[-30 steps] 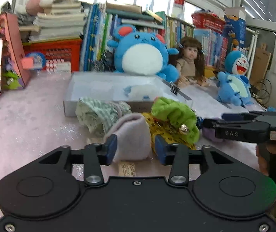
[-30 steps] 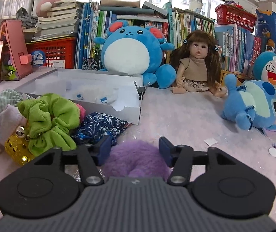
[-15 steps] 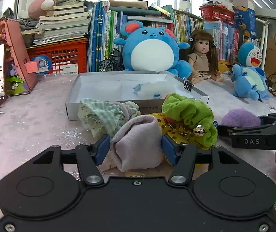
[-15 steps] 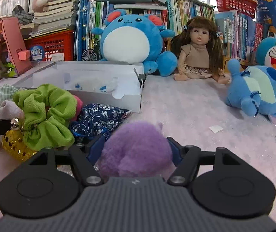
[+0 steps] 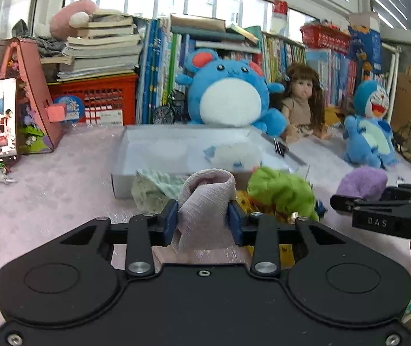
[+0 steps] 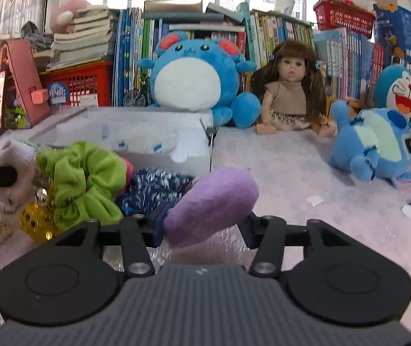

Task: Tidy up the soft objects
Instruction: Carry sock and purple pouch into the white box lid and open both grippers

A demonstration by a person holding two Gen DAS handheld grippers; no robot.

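The left gripper (image 5: 203, 220) jaws are closing, clenched on a pale pink folded cloth (image 5: 205, 199); the right gripper (image 6: 205, 226) jaws are closing on a fuzzy purple pouch (image 6: 214, 201), both lifted above the pink tabletop (image 6: 306, 173) near its front edge

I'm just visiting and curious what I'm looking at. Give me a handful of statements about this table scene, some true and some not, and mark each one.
1. The left gripper has a pale pink cloth between its closing jaws. True.
2. The right gripper is squeezing a green scrunchie. False: its closing jaws are on a purple plush piece; the green scrunchie lies on the table.
3. The white box sits in front of the big blue plush. True.
4. The doll lies inside the white box. False: it sits on the table beside the big blue plush, against the books.
5. The navy patterned cloth lies next to the green scrunchie. True.
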